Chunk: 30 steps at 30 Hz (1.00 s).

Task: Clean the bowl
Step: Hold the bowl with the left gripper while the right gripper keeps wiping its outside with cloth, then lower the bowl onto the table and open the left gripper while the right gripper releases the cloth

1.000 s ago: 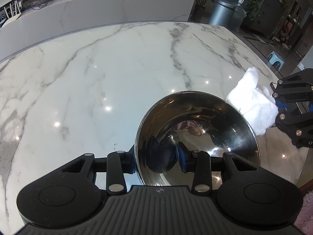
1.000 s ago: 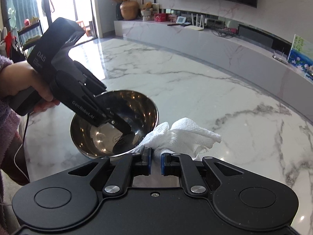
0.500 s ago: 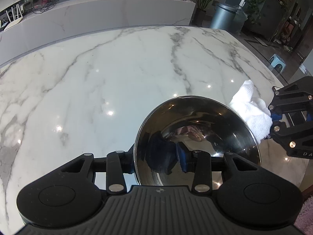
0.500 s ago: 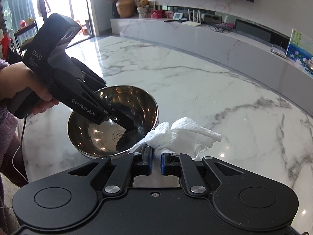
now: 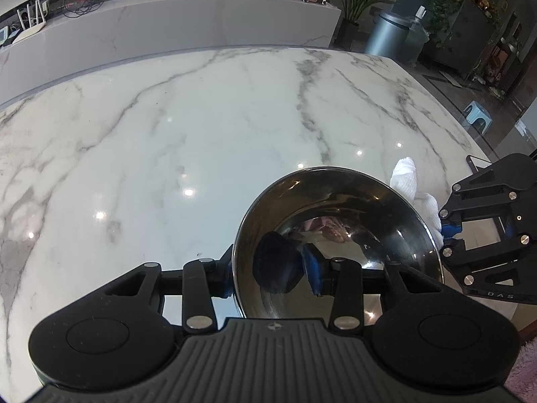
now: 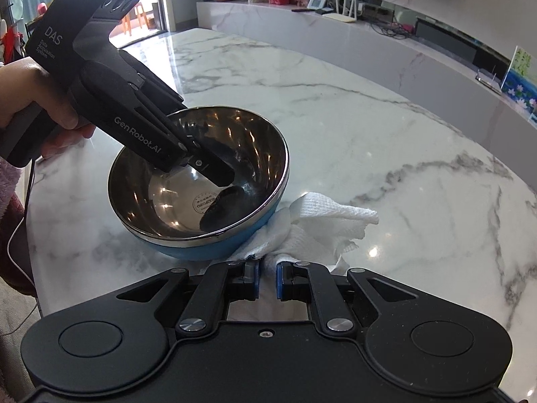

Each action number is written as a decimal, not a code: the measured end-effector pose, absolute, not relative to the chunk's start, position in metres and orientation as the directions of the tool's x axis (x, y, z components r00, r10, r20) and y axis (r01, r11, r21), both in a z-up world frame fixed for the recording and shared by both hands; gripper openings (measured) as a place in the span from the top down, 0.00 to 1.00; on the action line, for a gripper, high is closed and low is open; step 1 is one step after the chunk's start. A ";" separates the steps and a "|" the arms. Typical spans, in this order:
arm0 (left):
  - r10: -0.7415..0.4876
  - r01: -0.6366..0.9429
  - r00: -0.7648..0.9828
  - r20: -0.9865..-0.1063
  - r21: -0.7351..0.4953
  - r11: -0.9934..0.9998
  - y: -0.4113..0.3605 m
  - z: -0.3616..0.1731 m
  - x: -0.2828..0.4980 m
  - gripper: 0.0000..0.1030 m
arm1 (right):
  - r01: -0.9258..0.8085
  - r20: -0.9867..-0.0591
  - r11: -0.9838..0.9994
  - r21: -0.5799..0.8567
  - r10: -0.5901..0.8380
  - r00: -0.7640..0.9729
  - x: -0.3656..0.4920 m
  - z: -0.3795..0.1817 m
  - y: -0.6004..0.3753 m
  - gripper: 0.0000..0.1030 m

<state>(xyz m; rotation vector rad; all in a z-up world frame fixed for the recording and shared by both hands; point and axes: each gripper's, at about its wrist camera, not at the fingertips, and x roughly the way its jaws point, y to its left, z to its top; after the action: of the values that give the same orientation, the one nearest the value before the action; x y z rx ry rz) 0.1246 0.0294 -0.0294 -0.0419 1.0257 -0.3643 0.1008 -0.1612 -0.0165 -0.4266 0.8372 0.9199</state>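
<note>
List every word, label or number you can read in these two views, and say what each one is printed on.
"DAS": on the left gripper's black body, seen from the right wrist view.
Small lines under it: roughly "Data Acquisition System", too small to be sure.
"GenRobot.AI": along the same gripper's side.
"DAS": on the right gripper, near the lower edge of its body in the left wrist view.
Round stamp in the bottom of the bowl: too blurred to read.

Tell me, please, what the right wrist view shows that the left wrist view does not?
Only the right wrist view shows the bowl's blue outside, the stamp on its floor and the hand holding the left gripper.

Only the left wrist view shows the blue stool and potted plant.

Both show the steel bowl, white paper towel and marble table.
</note>
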 end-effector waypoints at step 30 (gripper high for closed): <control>-0.279 0.190 0.668 -0.690 -0.204 0.960 0.051 0.016 0.095 0.25 | -0.529 -0.828 0.842 -0.106 0.221 0.516 0.128 -0.009 -0.193 0.65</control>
<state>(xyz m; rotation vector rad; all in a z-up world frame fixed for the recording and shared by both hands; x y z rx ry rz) 0.0947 0.0505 0.0156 -0.1186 0.7966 -0.2654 0.1279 -0.1926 -0.0093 -0.3693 0.9259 0.4626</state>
